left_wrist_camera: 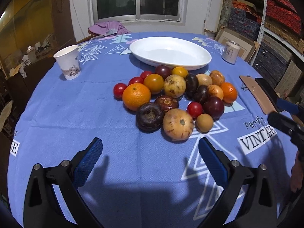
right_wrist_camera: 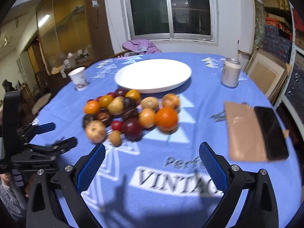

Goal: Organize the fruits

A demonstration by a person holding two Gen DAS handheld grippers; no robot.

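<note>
A pile of mixed fruit [left_wrist_camera: 171, 98] lies mid-table on the blue cloth: oranges, red tomatoes, dark plums, yellow-brown passion fruits. The same fruit pile [right_wrist_camera: 131, 114] shows in the right wrist view, slightly blurred. Behind it sits an empty white oval plate [left_wrist_camera: 171, 52], also seen as the plate [right_wrist_camera: 152, 74]. My left gripper [left_wrist_camera: 150, 153] is open, hovering short of the pile's near edge, nothing between its blue pads. My right gripper [right_wrist_camera: 152, 157] is open too, over the "VINTAGE" print, right of the pile. The left gripper [right_wrist_camera: 47, 134] appears at that view's left edge.
A paper cup [left_wrist_camera: 68, 62] stands at the left, a drink can [left_wrist_camera: 230, 52] at the back right. A brown notebook [right_wrist_camera: 245, 131] with a black phone [right_wrist_camera: 270, 133] on it lies at the right. Shelves, boxes and a chair with purple cloth ring the round table [left_wrist_camera: 57, 123].
</note>
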